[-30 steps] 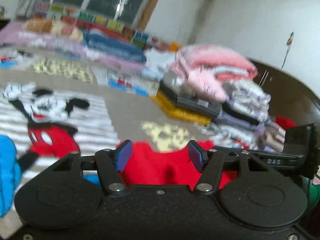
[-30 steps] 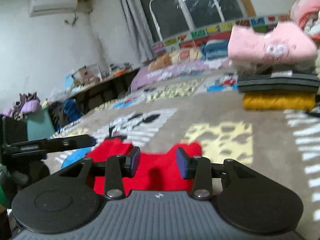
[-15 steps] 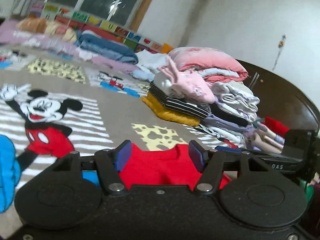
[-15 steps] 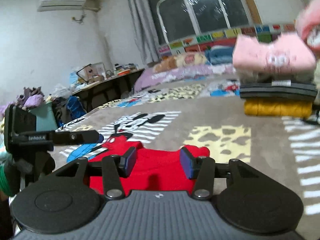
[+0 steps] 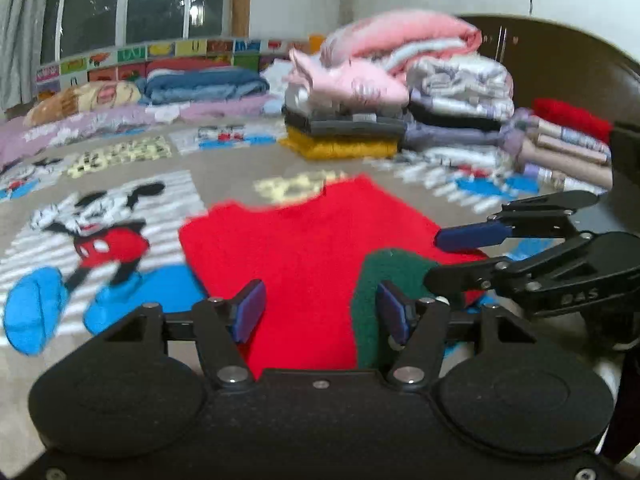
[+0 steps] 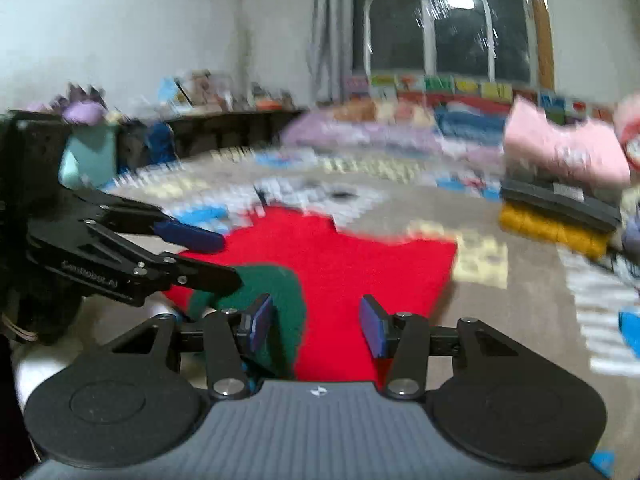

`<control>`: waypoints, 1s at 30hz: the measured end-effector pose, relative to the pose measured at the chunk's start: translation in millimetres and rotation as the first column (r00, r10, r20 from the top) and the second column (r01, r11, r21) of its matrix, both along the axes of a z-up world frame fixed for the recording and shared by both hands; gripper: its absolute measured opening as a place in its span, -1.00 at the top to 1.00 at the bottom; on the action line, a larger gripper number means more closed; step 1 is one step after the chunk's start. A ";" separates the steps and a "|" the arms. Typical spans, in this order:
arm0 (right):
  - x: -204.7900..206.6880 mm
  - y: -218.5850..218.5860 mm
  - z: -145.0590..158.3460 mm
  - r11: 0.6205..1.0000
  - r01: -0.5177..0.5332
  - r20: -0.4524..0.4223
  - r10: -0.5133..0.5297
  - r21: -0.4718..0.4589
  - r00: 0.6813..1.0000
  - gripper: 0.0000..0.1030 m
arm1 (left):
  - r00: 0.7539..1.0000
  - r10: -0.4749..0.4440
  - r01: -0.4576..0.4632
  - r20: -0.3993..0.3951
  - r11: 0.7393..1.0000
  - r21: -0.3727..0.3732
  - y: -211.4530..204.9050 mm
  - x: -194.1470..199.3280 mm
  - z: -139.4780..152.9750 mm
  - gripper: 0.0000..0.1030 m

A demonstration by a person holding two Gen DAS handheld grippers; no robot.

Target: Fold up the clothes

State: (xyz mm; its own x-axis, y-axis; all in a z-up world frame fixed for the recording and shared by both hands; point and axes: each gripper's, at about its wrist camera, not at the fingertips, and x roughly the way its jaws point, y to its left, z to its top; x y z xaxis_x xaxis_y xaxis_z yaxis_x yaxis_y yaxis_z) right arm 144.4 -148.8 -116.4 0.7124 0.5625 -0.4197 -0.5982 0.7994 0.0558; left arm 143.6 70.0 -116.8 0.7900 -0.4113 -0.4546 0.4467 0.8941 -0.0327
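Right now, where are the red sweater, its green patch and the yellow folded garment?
red sweater (image 5: 304,236): left wrist view, middle of the red body.
green patch (image 5: 380,280): left wrist view, middle of the green area.
yellow folded garment (image 6: 548,228): right wrist view, front folded edge.

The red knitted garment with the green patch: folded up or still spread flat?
Spread flat. The red knitted garment lies open across the cartoon-print blanket, its green patch showing, and neither gripper holds it.

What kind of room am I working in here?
Most likely a bedroom at home: the red garment lies on a cartoon-mouse blanket, with stacks of folded clothes behind, rolled bedding under a dark window.
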 end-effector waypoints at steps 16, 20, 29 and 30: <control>-2.0 -35.7 2.6 0.946 0.163 -0.181 -0.114 0.281 0.977 -0.09 | 0.987 0.141 -0.153 -0.071 0.967 -0.203 23.8 -18.5 1.6 -0.30; 9.2 -60.3 -7.2 0.882 0.263 -0.297 -0.150 0.390 0.943 -0.14 | 0.952 0.184 -0.261 -0.244 0.905 -0.336 46.2 -11.2 -9.5 -0.39; 41.9 -66.2 -41.5 0.803 0.338 -0.484 -0.072 0.491 0.872 -0.28 | 0.906 0.120 -0.334 -0.407 0.791 -0.513 56.3 10.2 -17.9 -0.61; 45.1 -63.4 -43.2 0.806 0.338 -0.487 -0.072 0.486 0.871 -0.28 | 0.905 0.114 -0.335 -0.410 0.785 -0.521 54.9 14.4 -18.1 -0.61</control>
